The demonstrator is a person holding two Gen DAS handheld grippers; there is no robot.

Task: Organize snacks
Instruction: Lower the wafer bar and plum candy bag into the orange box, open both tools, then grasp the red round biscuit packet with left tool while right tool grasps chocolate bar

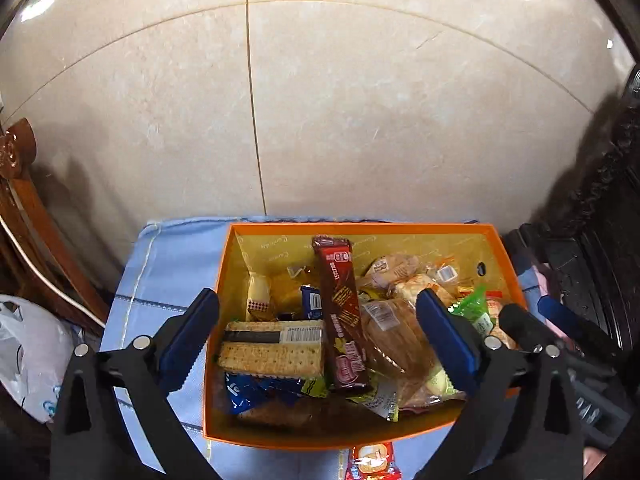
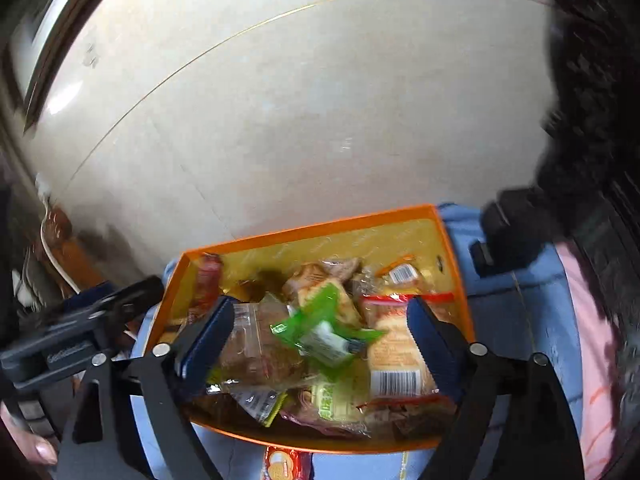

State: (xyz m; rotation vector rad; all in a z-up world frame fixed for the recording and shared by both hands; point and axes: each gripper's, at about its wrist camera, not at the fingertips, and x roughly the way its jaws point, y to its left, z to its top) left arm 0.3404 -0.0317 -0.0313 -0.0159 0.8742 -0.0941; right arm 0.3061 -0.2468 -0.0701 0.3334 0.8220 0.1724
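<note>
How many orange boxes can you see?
1. The orange cardboard box, full of snack packets, sits on the blue cloth by the tiled floor. No other box shows; one could be hidden out of view.

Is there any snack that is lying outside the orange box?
Yes. One red snack packet lies on the blue cloth, just outside the near wall of the orange box. The other snacks visible are inside the box.

Both wrist views angled down, close, sharing orange box (image 1: 496,240)
</note>
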